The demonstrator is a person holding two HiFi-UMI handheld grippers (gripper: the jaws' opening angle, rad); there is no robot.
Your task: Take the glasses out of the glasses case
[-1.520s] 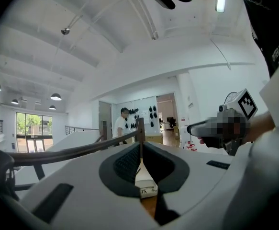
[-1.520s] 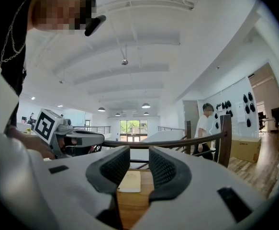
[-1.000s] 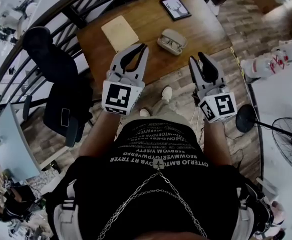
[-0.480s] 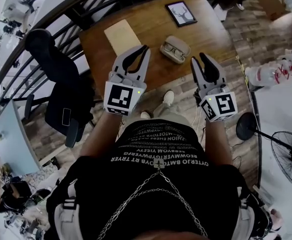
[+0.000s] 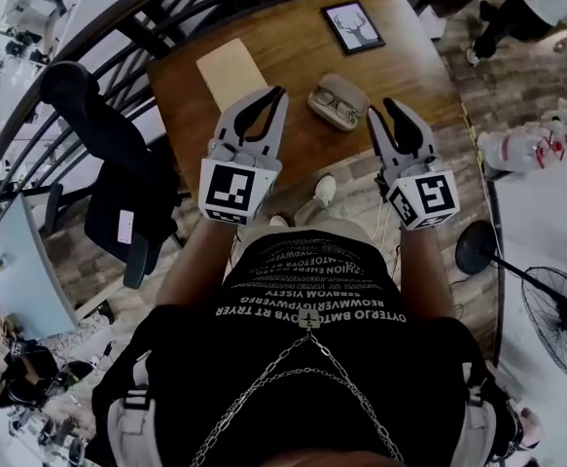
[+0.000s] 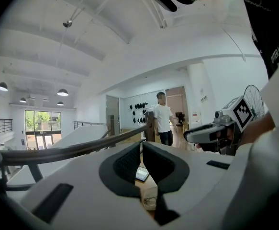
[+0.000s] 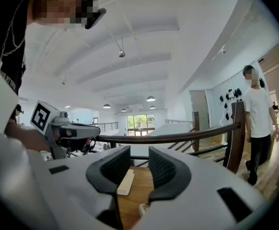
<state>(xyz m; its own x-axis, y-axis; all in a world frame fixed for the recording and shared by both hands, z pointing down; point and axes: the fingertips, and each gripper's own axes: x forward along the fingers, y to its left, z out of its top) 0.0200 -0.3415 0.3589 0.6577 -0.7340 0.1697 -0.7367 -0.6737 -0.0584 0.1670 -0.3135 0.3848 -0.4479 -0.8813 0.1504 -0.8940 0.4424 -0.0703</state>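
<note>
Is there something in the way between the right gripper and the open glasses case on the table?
Nothing visible does. Only bare table shows between the right gripper, whose jaws are apart, and the glasses case. The pad and the picture frame lie off that line.

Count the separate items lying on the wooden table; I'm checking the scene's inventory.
3: a beige pad at the left, the open glasses case holding glasses near the front, a framed picture at the far right. The left gripper and right gripper may hide more.
</note>
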